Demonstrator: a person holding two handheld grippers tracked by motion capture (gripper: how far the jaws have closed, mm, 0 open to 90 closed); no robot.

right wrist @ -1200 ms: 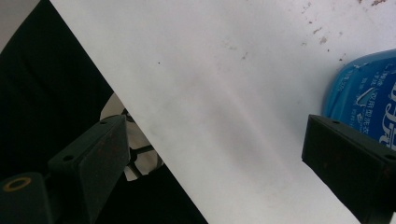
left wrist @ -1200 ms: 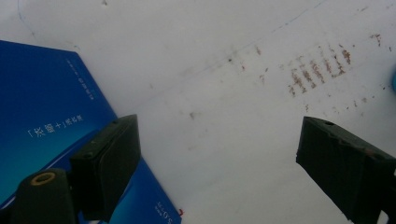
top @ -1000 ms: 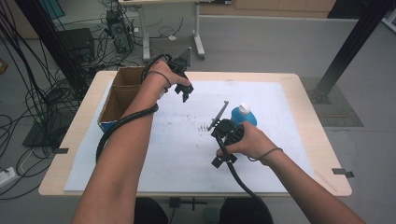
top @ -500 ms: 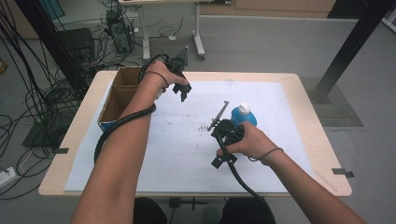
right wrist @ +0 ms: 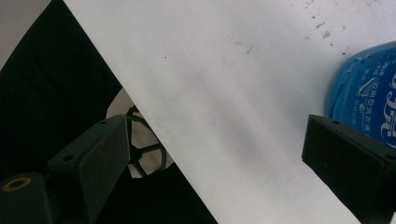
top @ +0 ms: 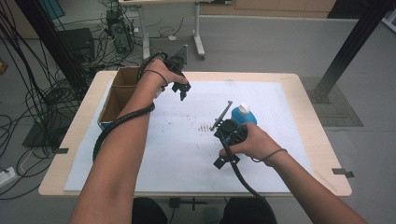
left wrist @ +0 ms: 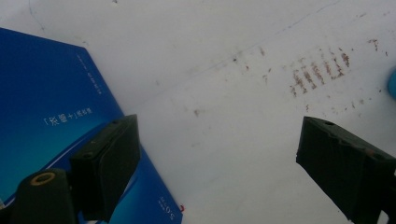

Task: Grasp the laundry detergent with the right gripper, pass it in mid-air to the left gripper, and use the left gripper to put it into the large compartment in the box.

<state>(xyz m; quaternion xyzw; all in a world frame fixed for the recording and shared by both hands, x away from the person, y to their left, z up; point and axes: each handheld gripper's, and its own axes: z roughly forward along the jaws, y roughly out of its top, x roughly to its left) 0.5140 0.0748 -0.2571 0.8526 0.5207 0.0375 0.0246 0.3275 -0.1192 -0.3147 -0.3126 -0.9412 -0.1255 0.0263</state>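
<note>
**On the white sheet: both tools spread**

At the bench's centre the right tool (top: 223,122) stands open, the blue bottle (top: 243,114) just at its 3 o'clock. The left tool (top: 181,88), at 10 o'clock, gapes empty beside the cardboard box (top: 116,91).

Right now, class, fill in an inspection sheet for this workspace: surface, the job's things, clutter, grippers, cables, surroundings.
Surface: wooden table under a white sheet with brown smudges.
Job's things: blue plastic bottle with white cap, standing beside the right gripper; blue printed booklet, below the left gripper.
Clutter: open brown cardboard box at the table's left edge.
Grippers: left gripper open, empty; right gripper open, empty.
Cables: black cable along the left forearm; floor wires.
Surroundings: grey floor, black post.
</note>
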